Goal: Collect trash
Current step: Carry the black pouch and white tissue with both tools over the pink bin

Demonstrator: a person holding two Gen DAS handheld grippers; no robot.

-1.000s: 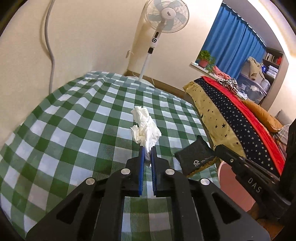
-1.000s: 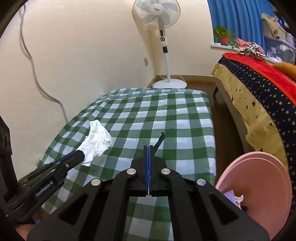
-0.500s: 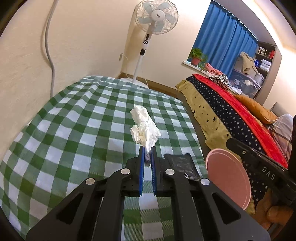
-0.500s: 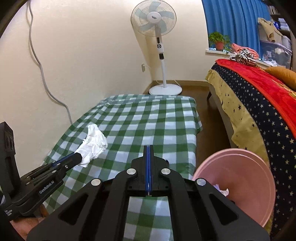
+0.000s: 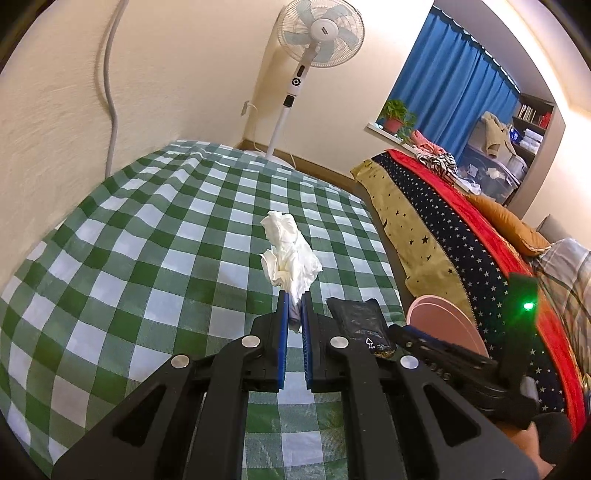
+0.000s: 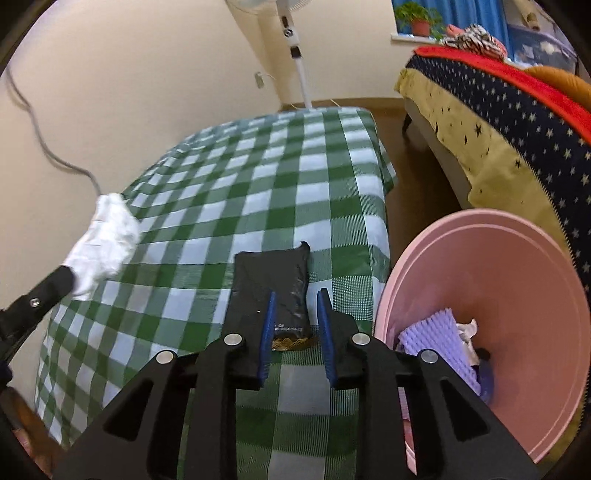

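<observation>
My left gripper (image 5: 294, 302) is shut on a crumpled white tissue (image 5: 290, 254) and holds it above the green-checked table (image 5: 147, 240). The tissue (image 6: 107, 240) and the left gripper (image 6: 55, 284) also show at the left of the right wrist view. A black wrapper (image 6: 269, 273) lies flat near the table's right edge. My right gripper (image 6: 297, 295) hovers just over its near end, and its jaws are opening. Its pads do not press on the wrapper (image 5: 358, 321). A pink bin (image 6: 480, 218) stands on the floor beside the table.
The bin holds a purple ridged piece (image 6: 439, 332) and some white paper. A bed with a starred cover (image 6: 517, 122) stands to the right across a strip of brown floor. A standing fan (image 5: 317, 33) is behind the table. A grey cable (image 5: 109, 85) runs down the wall.
A second ago my right gripper was shut on the wrapper's edge. The wrapper now lies flat on the cloth, and the gripper has dropped over it with its jaws apart. The left gripper still holds the tissue.
</observation>
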